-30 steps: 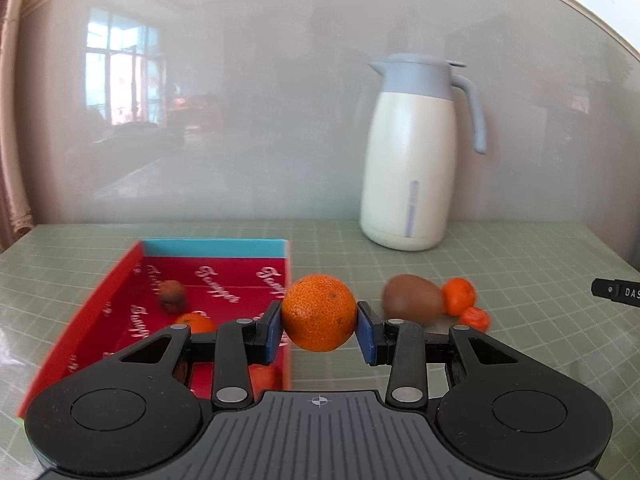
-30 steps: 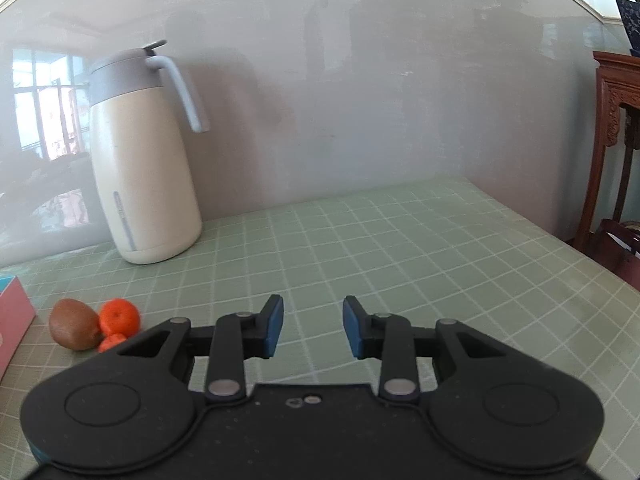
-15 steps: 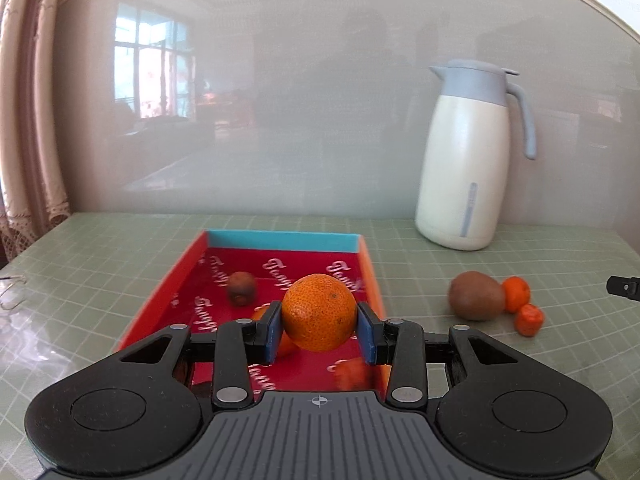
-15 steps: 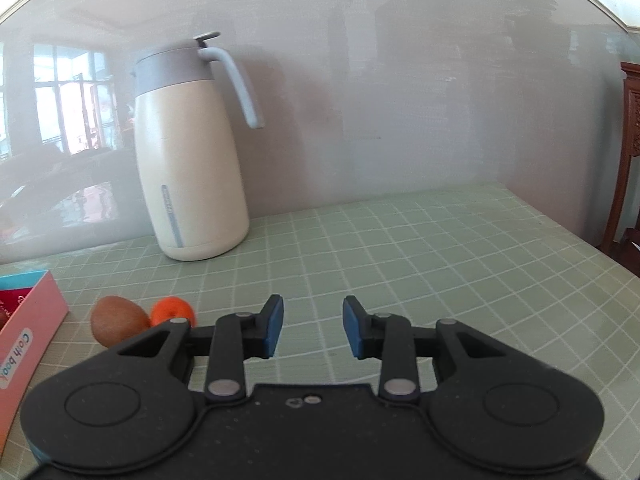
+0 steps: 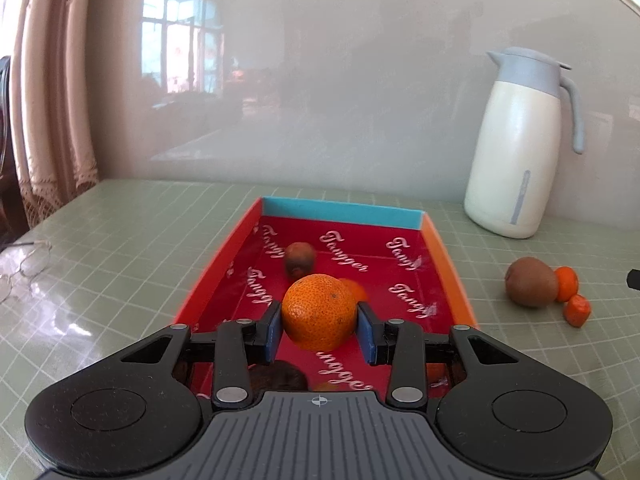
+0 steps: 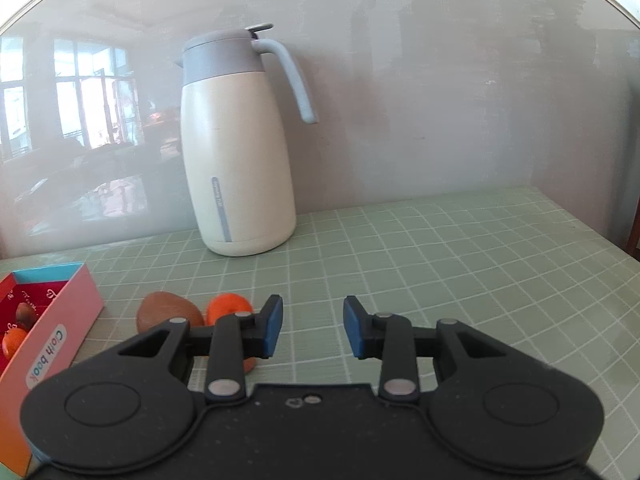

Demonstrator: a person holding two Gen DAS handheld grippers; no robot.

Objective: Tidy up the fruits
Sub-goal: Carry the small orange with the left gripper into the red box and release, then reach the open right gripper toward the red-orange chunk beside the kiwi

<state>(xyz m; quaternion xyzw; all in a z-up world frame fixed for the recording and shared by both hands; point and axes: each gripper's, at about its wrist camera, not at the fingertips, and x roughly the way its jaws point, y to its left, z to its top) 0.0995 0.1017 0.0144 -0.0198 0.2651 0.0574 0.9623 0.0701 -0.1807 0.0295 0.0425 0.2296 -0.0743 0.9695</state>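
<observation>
Above the red box [image 5: 448, 264], left gripper [image 5: 319, 328] jaws pinching a large orange [image 5: 319, 312] from both sides, fruit held over the box's near half. Inside the box: a brown kiwi [image 5: 299, 258] toward the far end, a small orange [image 5: 354, 288] partly hidden behind the held one (more fruit under the gripper body, too hidden to name). Right of the box, on the green gridded bench [image 5: 140, 240]: a loose kiwi [image 5: 530, 287] touching a small tangerine [image 5: 567, 283], another tangerine [image 5: 577, 310] just beside. Cream jug [image 5: 520, 148] with grey lid stands upright near the wall. Glasses [image 5: 24, 268] lie at far left. Right gripper [image 6: 313, 328] jaws spread, nothing between them, hovering over bare bench next to the loose fruit; box corner at its left.
</observation>
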